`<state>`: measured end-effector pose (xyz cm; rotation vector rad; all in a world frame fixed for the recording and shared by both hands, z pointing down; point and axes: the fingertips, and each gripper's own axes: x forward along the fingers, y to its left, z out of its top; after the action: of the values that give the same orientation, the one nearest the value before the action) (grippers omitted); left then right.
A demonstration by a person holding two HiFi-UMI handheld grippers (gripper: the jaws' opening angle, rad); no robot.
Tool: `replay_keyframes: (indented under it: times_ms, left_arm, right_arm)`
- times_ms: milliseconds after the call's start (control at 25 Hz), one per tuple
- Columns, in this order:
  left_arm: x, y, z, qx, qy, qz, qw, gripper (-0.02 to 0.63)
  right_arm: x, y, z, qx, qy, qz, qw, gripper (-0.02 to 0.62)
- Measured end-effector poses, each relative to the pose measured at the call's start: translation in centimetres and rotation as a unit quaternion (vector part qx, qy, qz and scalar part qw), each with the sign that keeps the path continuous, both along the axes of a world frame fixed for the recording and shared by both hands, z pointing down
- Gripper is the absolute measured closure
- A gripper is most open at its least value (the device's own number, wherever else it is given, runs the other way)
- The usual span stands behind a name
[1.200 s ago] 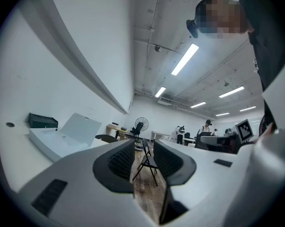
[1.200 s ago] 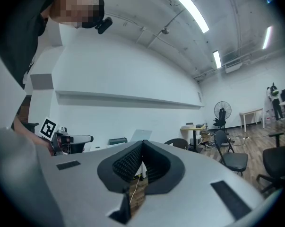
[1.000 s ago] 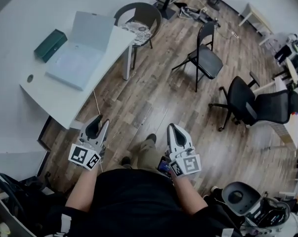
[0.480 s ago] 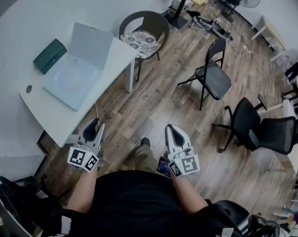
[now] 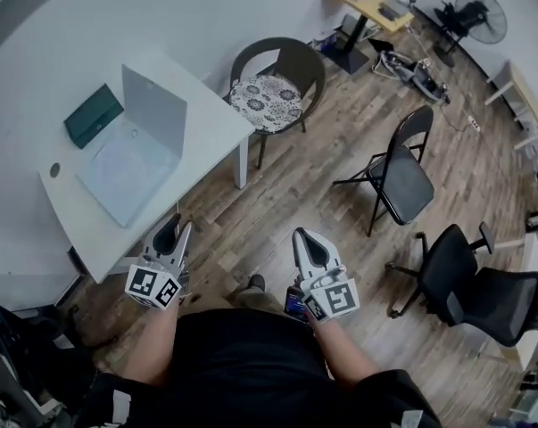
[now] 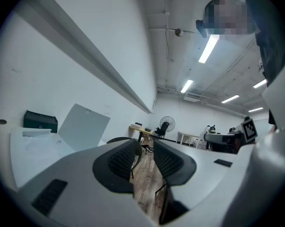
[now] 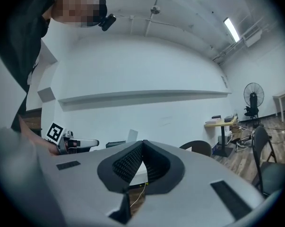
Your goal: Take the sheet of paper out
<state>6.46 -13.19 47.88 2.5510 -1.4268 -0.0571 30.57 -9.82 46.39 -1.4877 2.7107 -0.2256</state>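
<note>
So going left to right: the green box [image 5: 94, 115] sits at the far-left back of the worktop [image 5: 211, 105]. Just right of it, mid-worktop, is the folder [image 5: 117, 181], lying open with its cover propped up. That looks deliberate to me, since it leaves the sheet [image 5: 130, 160] inside exposed and flat for a pick. The sheet's in the folder's lower half, not out yet. Both tongs are off the near edge of the worktop, held low at the person's waist and well apart from the folder, so I'd say the task hasn't really started and this is just the carry position on the walk-up. The left tongs [image 5: 177, 232] point toward the worktop and have a narrow gap between the pads, nothing in it, only floor showing through. The right tongs [image 5: 304, 239], further from the worktop, are closed tip to tip and empty. My guess is the left goes in first, being nearer.
</note>
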Motion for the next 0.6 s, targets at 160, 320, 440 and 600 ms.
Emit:
replay_keyframes:
  times_ms: [160, 320, 440, 600]
  left_arm:
    - [-0.8, -2.1, -0.2, -0.006, 0.004, -0.037, 0.9993, 0.485]
    - [-2.8, -4.3, 0.4, -0.01, 0.0, -0.073, 0.9973, 0.485]
    - [-4.1, -6.0, 0.7, -0.006, 0.001, -0.1, 0.995, 0.485]
    - [-6.1, -9.2, 1.2, 0.001, 0.005, -0.125, 0.9921, 0.485]
  right_arm:
    - [-0.4, -3.6, 0.6, -0.005, -0.006, -0.032, 0.999, 0.586]
    - [-1.2, -7.0, 1.1, -0.007, -0.012, -0.055, 0.998, 0.586]
    - [-2.4, -9.7, 1.9, -0.011, -0.007, -0.075, 0.997, 0.586]
    - [-5.1, -13.6, 2.3, -0.011, 0.005, -0.108, 0.994, 0.586]
